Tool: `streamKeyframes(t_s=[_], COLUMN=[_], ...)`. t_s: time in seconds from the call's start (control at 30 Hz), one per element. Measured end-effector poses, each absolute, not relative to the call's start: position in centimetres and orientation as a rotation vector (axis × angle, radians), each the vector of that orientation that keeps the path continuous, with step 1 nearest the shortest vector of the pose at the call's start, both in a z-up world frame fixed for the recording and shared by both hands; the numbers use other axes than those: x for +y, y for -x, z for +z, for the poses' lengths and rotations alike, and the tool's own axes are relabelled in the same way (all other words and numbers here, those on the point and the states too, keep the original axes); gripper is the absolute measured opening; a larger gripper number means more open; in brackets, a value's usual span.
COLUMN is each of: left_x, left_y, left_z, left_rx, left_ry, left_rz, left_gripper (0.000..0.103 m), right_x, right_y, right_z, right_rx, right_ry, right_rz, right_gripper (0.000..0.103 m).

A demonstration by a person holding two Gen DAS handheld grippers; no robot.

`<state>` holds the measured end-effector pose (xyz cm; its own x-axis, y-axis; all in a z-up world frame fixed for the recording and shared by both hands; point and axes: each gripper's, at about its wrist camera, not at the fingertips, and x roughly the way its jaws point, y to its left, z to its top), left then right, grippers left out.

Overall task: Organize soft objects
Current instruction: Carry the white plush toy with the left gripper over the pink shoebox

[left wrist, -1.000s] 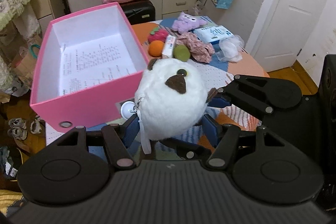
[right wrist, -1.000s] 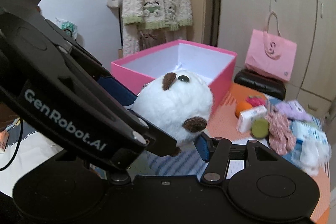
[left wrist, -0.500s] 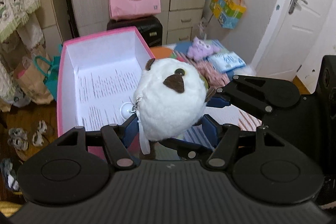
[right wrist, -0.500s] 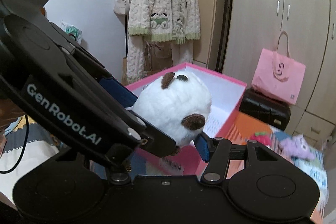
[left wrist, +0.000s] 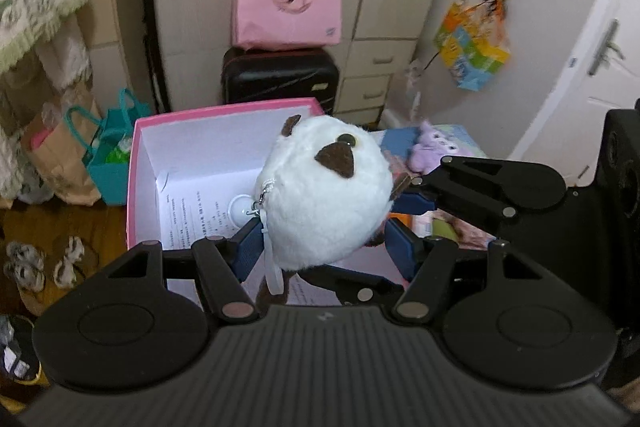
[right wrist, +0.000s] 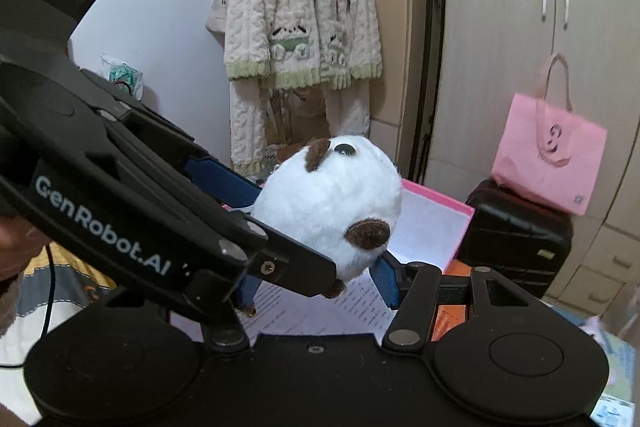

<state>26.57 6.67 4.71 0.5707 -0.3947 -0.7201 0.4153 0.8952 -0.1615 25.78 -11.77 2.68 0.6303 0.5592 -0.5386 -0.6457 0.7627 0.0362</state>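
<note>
A round white plush toy [left wrist: 324, 195] with brown ears and a white loop strap hangs in the air over the open pink box [left wrist: 138, 163]. My left gripper [left wrist: 324, 241] is shut on its lower sides with both blue pads. From the right, the right gripper's fingers [left wrist: 480, 183] press on the same toy. In the right wrist view the plush toy [right wrist: 328, 207] sits between the pads of my right gripper [right wrist: 316, 281], which is shut on it, while the left gripper's fingers [right wrist: 224, 179] cross in from the left. Printed paper lines the floor of the pink box [right wrist: 444, 197].
A purple plush [left wrist: 430, 151] and packets lie on the table right of the box. Behind stand a black suitcase [left wrist: 280, 79] with a pink bag [left wrist: 288, 7] on it. A teal bag [left wrist: 108, 167] and slippers [left wrist: 24, 263] are on the floor at left. A cardigan [right wrist: 300, 27] hangs on the wall.
Both grippers have carried the plush toy together, slightly upward, from beside the pink box to above its open inside. The grip on the toy looks unchanged.
</note>
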Motion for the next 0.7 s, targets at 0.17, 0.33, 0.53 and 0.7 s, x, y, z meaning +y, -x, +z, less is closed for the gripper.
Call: streamKeyframes(t_s=[0.17, 0.33, 0.53, 0.7], left_x=[7.2, 8.2, 10.1, 10.8], left_y=[-31.2, -34.1, -37.4, -38.4], left_z=[2.1, -0.3, -2.8, -4.5], left_rx=[0.934, 0.995, 1.064, 1.131], left_ry=[0.056, 0.149, 0.299, 0.377], left_rz=[-0.452, -0.442, -0.393, -0.389], left_gripper=[0.064, 0.064, 0.063, 0.062], right_x=[-10.1, -8.5, -5.6, -5.4], right_y=[-28.9, -31.4, -34.5, -35.9], right_z=[0.7, -0.3, -1.0, -1.7], right_rx=[0.641, 0.718, 0.808, 0.874], right_ry=[0.204, 0.288, 0.461, 0.462], right_rz=[0.698, 0.686, 0.692, 0.720], right_gripper=[0.062, 0.062, 0.062, 0.062])
